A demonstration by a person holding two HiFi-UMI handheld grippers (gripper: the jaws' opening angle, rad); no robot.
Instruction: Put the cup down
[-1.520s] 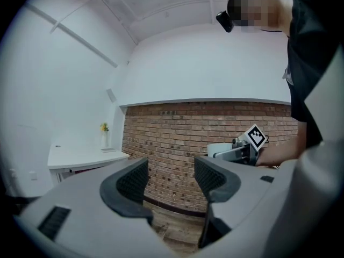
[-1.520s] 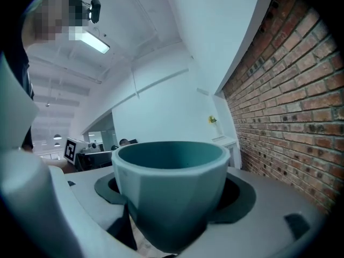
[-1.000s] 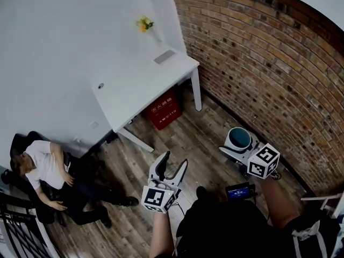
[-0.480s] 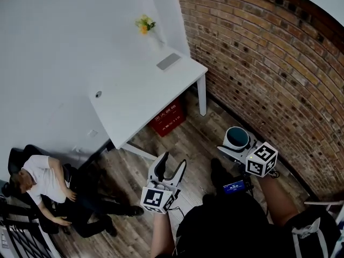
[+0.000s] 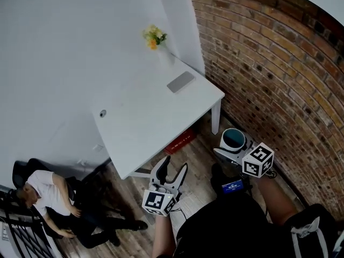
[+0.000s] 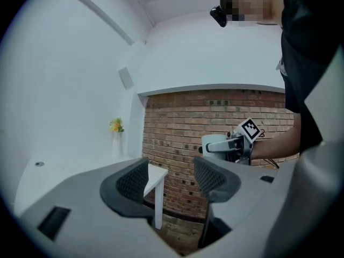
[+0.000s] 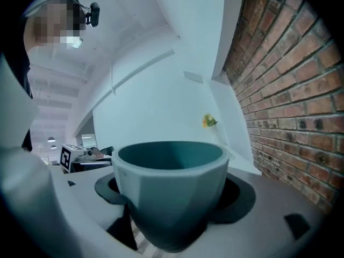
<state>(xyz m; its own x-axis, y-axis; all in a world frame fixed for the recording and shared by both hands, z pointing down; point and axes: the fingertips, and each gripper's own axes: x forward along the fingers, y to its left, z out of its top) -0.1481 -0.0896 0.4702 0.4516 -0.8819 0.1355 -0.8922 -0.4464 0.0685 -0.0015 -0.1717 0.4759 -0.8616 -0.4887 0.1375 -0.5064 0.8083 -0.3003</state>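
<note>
A pale cup with a teal inside point(image 5: 234, 140) point(image 7: 171, 190) is held upright in my right gripper point(image 5: 232, 144), whose jaws are shut on its sides; it hangs above the wooden floor, just right of the white table's point(image 5: 156, 114) near corner. The left gripper point(image 5: 171, 172) stands open with nothing between its fingers point(image 6: 133, 183), low in front of the table's near edge. In the left gripper view the right gripper with the cup point(image 6: 215, 144) shows against the brick wall.
On the table lie a grey flat slab point(image 5: 180, 81), a small round thing point(image 5: 102, 113) and a vase of yellow flowers point(image 5: 155, 37). A red box point(image 5: 180, 141) sits under it. A brick wall point(image 5: 279, 79) runs along the right. A person sits on a chair point(image 5: 45, 200) at lower left.
The view has shifted so the table now lies closer to both grippers. The cup in the right gripper has come nearer the table's corner. The left gripper stays open.
</note>
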